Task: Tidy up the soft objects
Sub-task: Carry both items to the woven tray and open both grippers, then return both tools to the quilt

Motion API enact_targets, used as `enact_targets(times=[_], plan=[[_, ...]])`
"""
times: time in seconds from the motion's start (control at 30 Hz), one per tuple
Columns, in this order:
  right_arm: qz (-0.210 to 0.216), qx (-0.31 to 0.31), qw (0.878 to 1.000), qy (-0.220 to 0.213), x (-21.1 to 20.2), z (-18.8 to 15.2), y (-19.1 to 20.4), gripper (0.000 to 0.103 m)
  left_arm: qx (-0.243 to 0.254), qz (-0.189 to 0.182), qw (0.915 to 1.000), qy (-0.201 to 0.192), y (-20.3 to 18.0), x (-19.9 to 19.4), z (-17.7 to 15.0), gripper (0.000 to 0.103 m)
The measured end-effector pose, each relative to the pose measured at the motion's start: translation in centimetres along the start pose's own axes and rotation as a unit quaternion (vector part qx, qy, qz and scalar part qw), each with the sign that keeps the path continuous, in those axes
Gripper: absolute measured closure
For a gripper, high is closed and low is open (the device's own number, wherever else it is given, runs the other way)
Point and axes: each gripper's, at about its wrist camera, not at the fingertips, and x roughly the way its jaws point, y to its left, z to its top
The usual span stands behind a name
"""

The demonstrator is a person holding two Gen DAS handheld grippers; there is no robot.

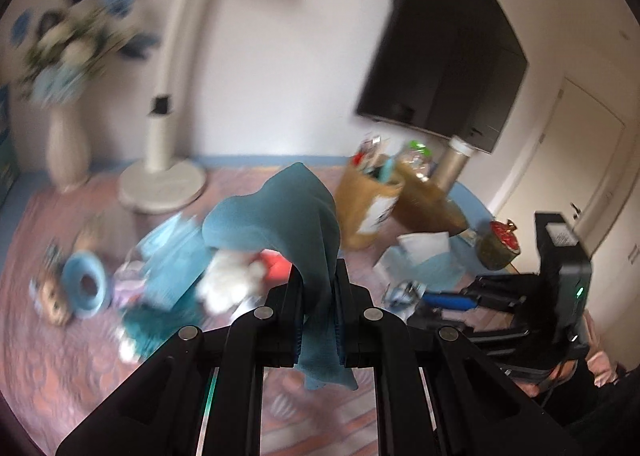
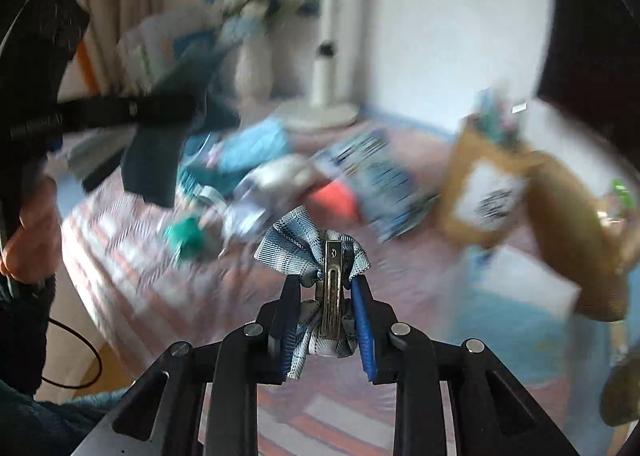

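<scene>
We see the left gripper (image 1: pixel 318 276) pinching a teal cloth (image 1: pixel 280 211), lifted over the patterned bedspread (image 1: pixel 72 356). The right gripper (image 2: pixel 326 288) is clamped on a plaid bow clip (image 2: pixel 310 248), near centre. Labels on the brown bags (image 2: pixel 484 191) at far right are too blurred to read.

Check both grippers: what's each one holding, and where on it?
Left gripper is shut on a teal cloth, pinched near one end, the rest humped above the fingers. Right gripper is shut on a plaid bow hair clip, across its middle at the metal clip.
</scene>
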Motion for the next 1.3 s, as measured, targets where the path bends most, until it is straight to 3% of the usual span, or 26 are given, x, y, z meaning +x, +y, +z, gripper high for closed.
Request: enact_targets(times=[0.2, 0.3, 0.4, 0.5, 0.6, 0.73, 0.83, 0.87, 0.93, 1.0, 1.13, 1.3], plan=[[-0.077, 0.069, 0.994, -0.04, -4.6, 1.1, -6.9, 0.078, 0.058, -0.038, 0.9976, 0.0, -5.8, 3.4, 4.2, 0.094], [-0.115, 0.13, 0.984, -0.05, -6.2, 1.7, -11.7, 0.078, 0.09, -0.059, 0.9942, -0.005, -9.3, 5.1, 6.7, 0.094], [-0.139, 0.216, 0.965, -0.052, -7.2, 2.1, -17.6, 0.078, 0.109, -0.079, 0.9908, -0.007, -13.1, 7.8, 9.6, 0.094], [-0.144, 0.296, 0.943, -0.05, -7.1, 1.8, -22.8, 0.078, 0.104, -0.103, 0.9892, 0.009, -16.4, 12.1, 11.8, 0.094], [-0.133, 0.345, 0.928, -0.036, -5.8, 0.8, -26.2, 0.078, 0.099, -0.103, 0.9892, 0.032, -18.4, 16.4, 12.4, 0.094], [-0.124, 0.372, 0.92, -0.016, -3.9, 0.0, -28.5, 0.078, 0.094, -0.101, 0.9886, 0.06, -19.5, 21.0, 12.3, 0.094], [-0.119, 0.389, 0.913, -0.005, -2.7, -0.1, -29.9, 0.07, 0.082, -0.098, 0.9889, 0.076, -19.8, 23.4, 12.2, 0.093], [-0.113, 0.391, 0.913, -0.002, -2.4, -0.2, -30.1, 0.056, 0.081, -0.095, 0.989, 0.08, -20.1, 24.1, 12.2, 0.09], [-0.114, 0.393, 0.913, -0.004, -2.3, -0.4, -30.3, 0.036, 0.084, -0.076, 0.9893, 0.092, -20.4, 25.2, 11.9, 0.049], [-0.13, 0.381, 0.915, -0.009, -2.7, -0.4, -30.0, 0.036, 0.088, -0.05, 0.9908, 0.09, -20.4, 25.4, 11.7, 0.033], [-0.15, 0.353, 0.923, -0.015, -3.9, -0.4, -28.7, 0.036, 0.101, -0.055, 0.9913, 0.063, -20.3, 23.6, 11.5, 0.033], [-0.141, 0.29, 0.946, -0.03, -5.8, 0.7, -23.8, 0.034, 0.092, -0.055, 0.9932, 0.043, -19.1, 19.7, 11.5, 0.033]])
